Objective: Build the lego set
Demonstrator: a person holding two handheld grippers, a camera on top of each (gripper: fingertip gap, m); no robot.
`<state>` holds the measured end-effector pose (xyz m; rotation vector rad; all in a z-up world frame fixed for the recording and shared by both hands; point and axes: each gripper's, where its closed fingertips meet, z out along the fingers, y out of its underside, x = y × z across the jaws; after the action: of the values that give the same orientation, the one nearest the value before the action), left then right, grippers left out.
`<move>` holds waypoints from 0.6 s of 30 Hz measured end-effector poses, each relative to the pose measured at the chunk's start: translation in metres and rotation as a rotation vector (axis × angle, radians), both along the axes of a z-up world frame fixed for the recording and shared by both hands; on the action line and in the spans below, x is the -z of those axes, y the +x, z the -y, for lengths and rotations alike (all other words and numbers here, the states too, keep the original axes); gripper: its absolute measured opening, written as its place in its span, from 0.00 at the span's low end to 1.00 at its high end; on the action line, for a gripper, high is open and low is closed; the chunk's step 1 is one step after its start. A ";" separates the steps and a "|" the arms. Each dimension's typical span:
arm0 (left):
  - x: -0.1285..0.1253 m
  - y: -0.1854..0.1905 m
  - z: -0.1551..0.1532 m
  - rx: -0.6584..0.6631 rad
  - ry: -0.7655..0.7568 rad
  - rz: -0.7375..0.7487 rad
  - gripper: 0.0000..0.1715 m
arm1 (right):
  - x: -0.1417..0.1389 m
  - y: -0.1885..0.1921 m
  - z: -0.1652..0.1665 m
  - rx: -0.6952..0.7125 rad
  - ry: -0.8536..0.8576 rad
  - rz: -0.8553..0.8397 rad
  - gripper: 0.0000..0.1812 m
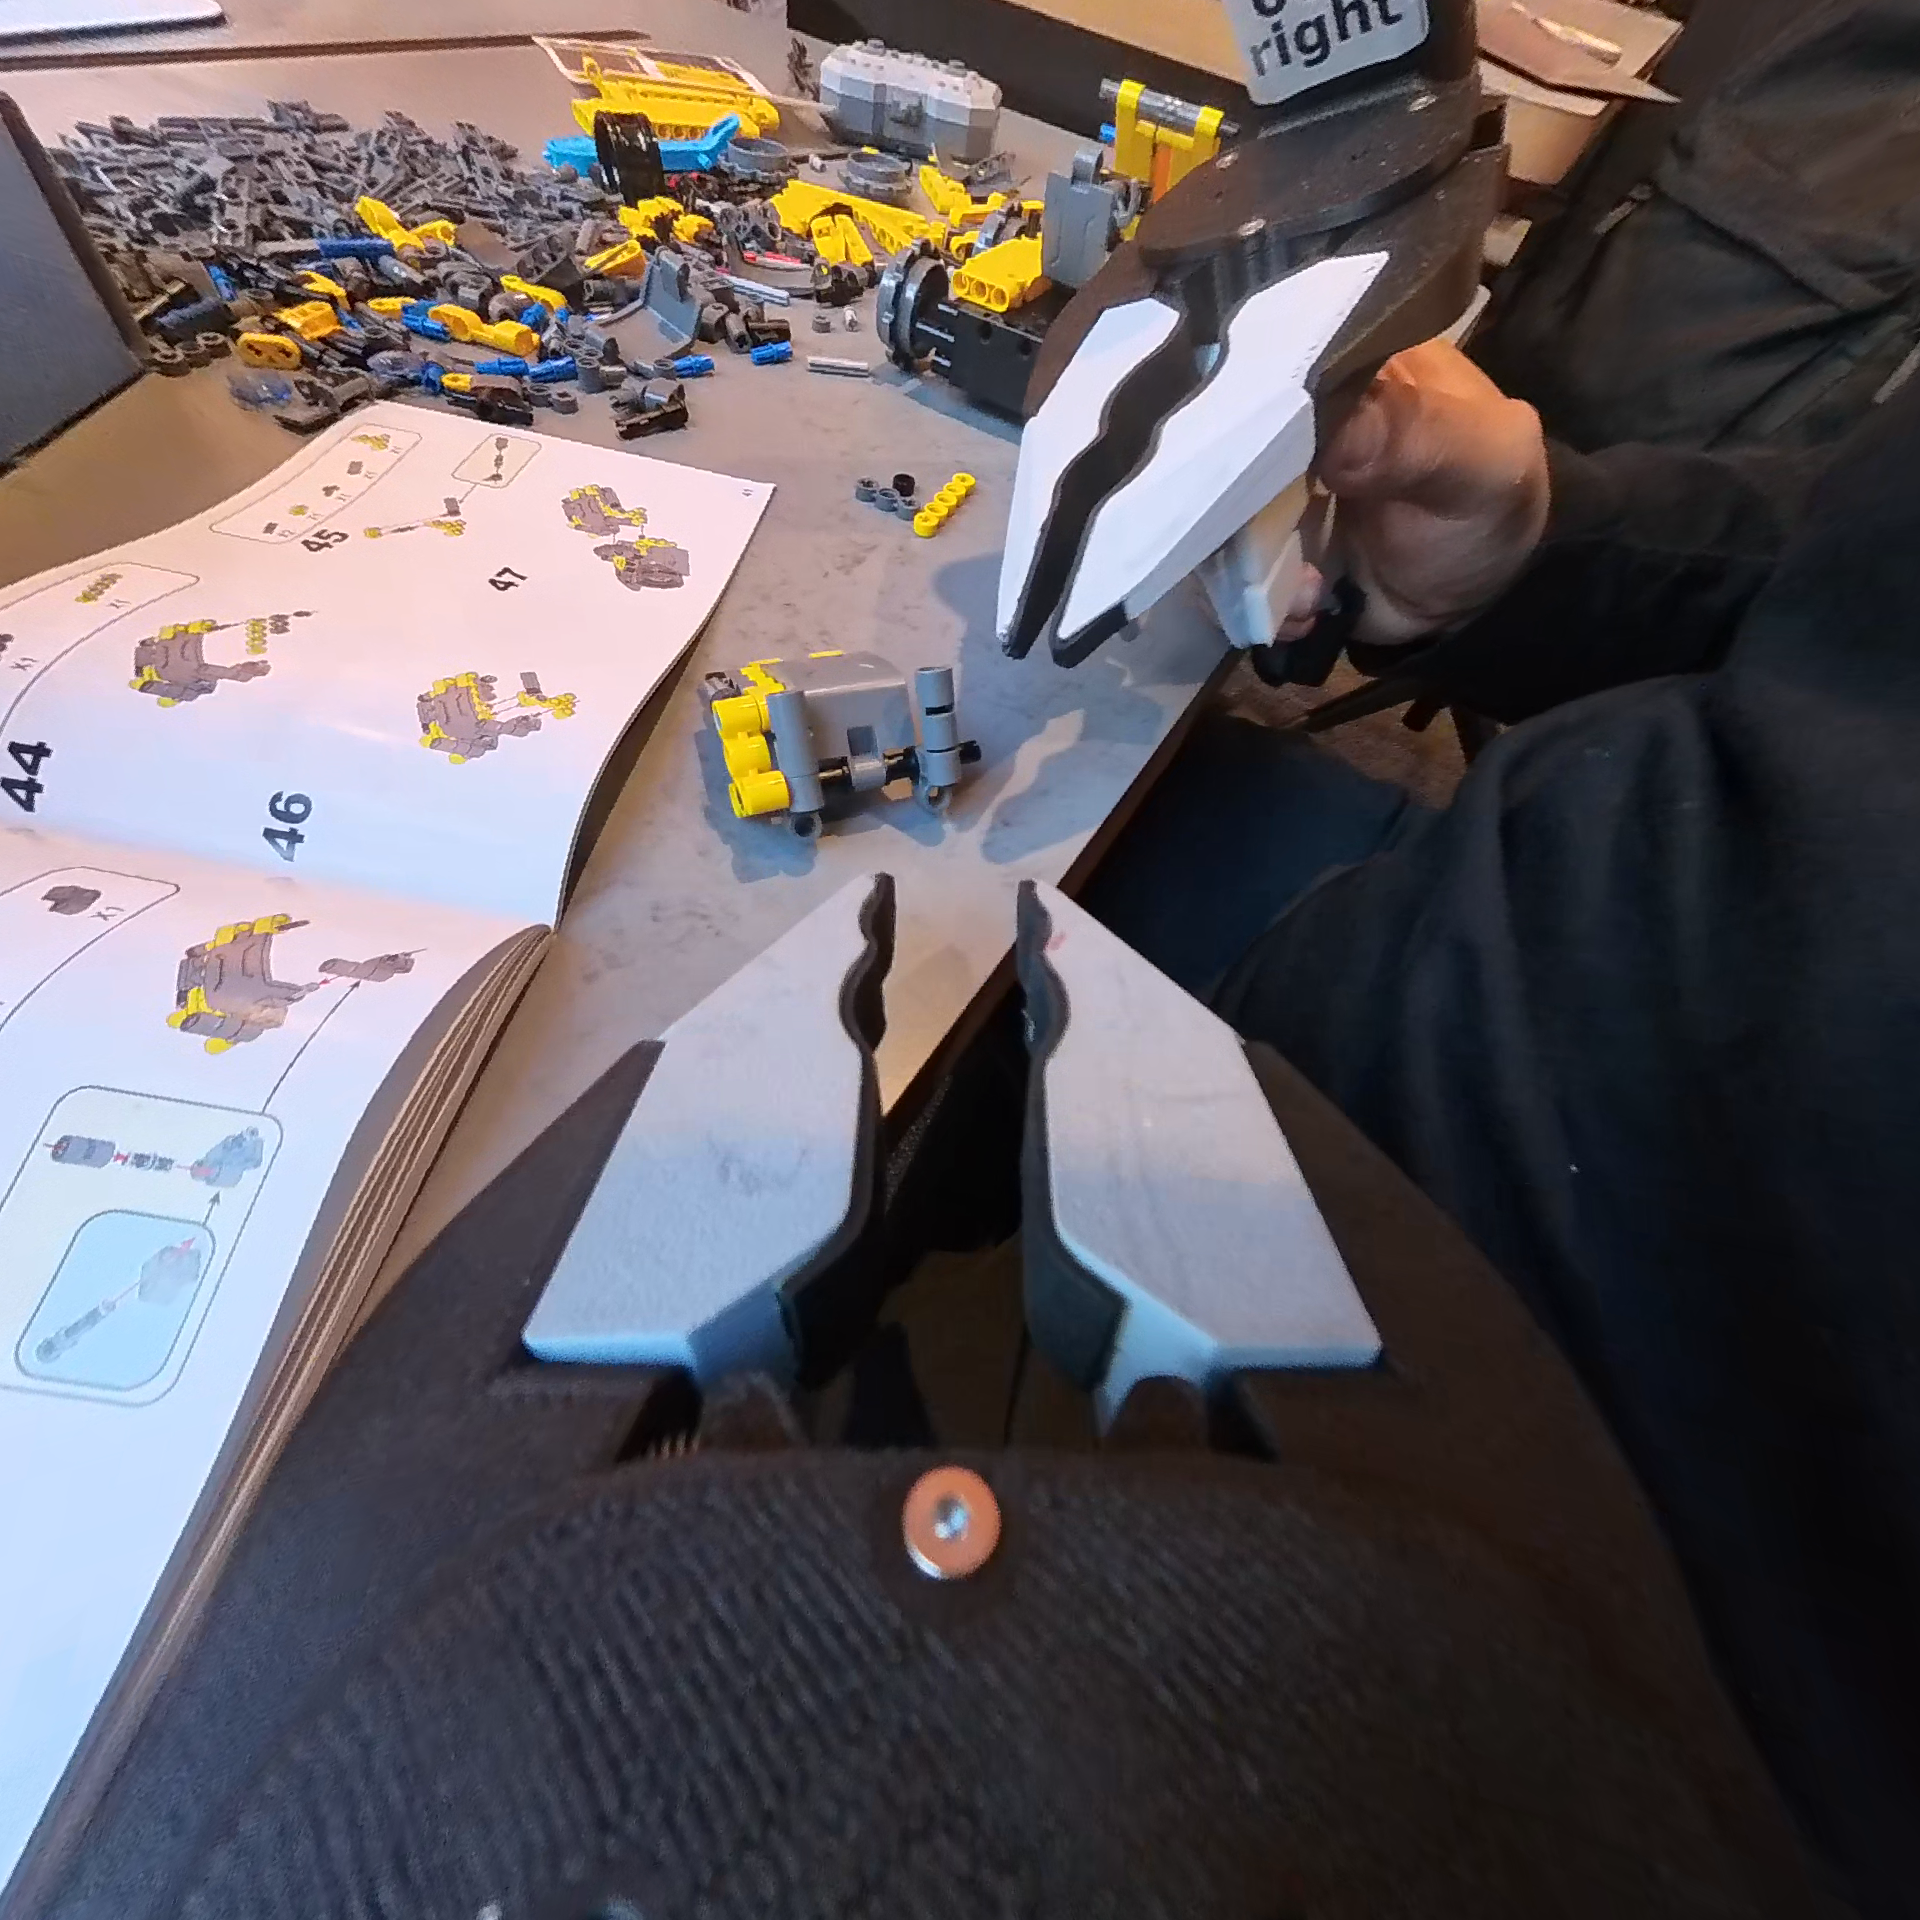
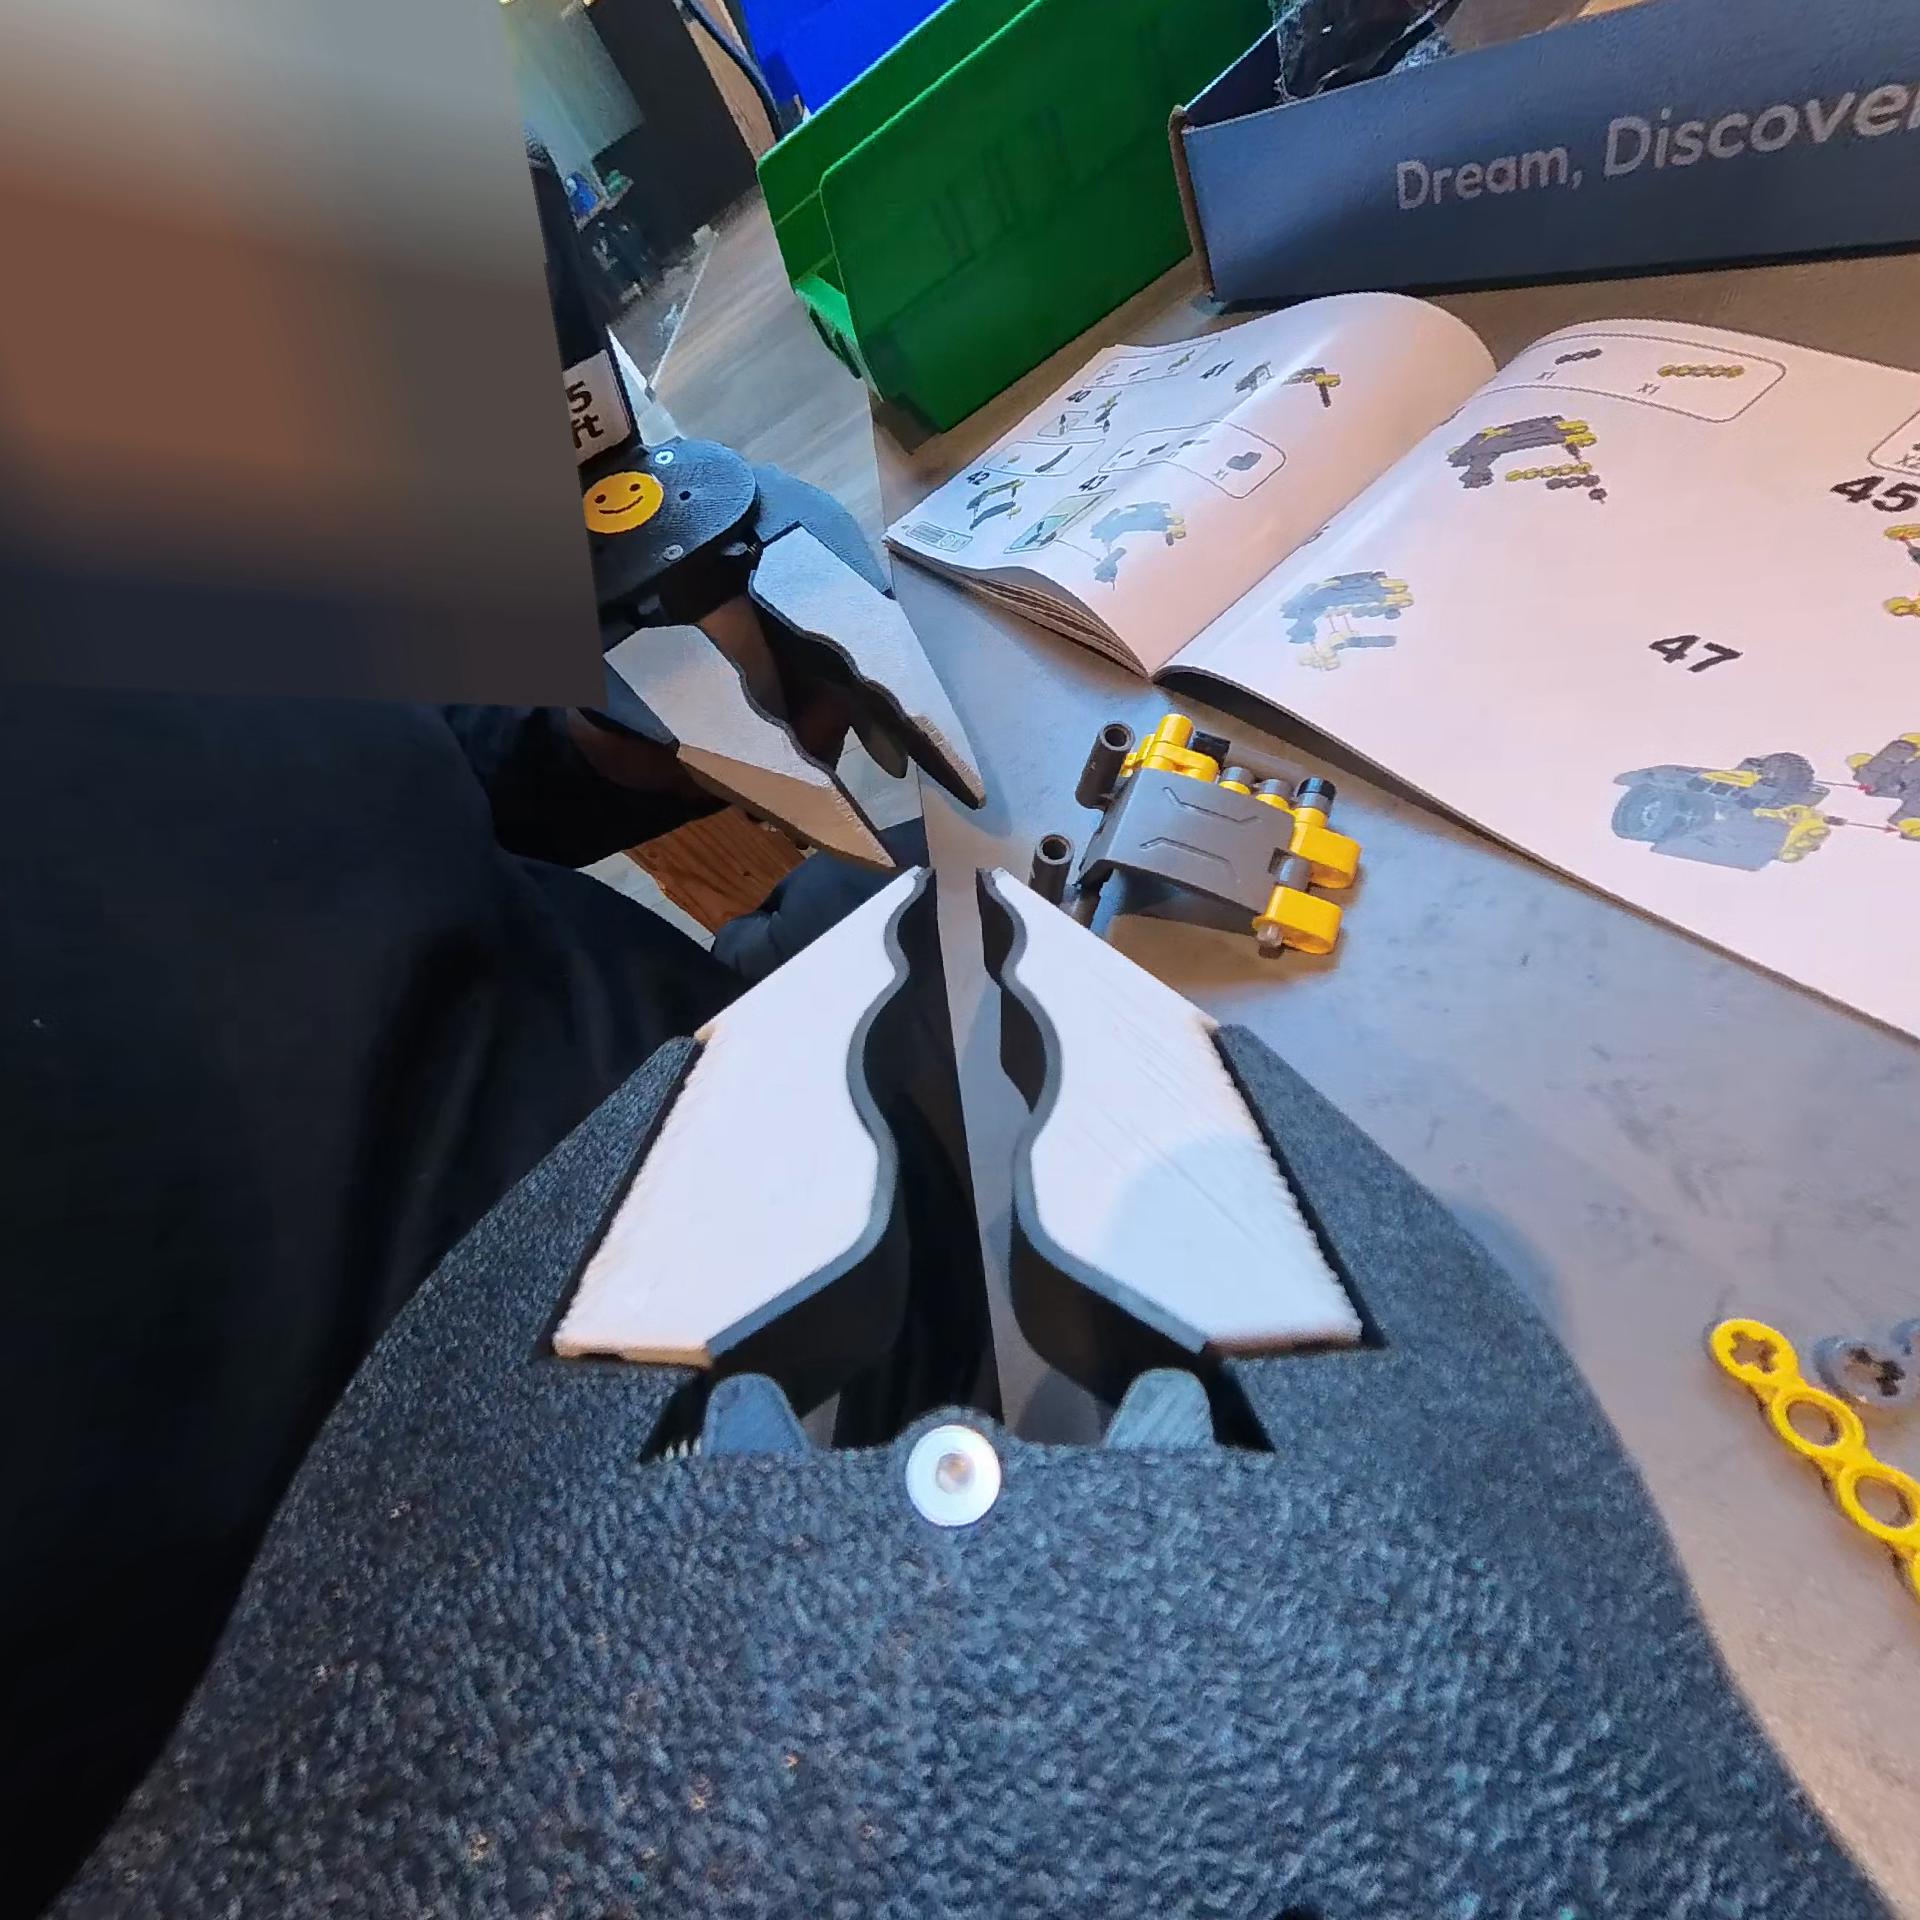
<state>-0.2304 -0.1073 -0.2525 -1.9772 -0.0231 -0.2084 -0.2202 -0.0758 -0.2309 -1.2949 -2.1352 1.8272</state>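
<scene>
Left tool I hold slightly parted and empty over the table edge; right tool nearly closed, empty, hovering close by; grey-and-yellow brick assembly sits between them, beside the open instruction booklet near that edge

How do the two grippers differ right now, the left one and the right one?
The left gripper has a clear gap between its fingers; the right gripper is narrower, though still parted. The left gripper sits low at the table edge near the small grey and yellow brick assembly; the right gripper hangs above the table, tips pointing down. Both are empty.
</scene>
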 end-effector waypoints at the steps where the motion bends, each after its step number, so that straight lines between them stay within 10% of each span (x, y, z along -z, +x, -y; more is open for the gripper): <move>1: 0.000 0.000 0.000 0.001 -0.001 0.000 0.13 | 0.000 0.000 0.000 0.000 0.000 0.000 0.04; 18: -0.002 0.004 0.001 0.011 0.001 -0.011 0.13 | 0.000 0.001 0.000 -0.001 0.007 -0.009 0.04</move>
<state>-0.2266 -0.1081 -0.2503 -1.9777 -0.0053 -0.2049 -0.2196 -0.0762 -0.2305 -1.2824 -2.1364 1.8209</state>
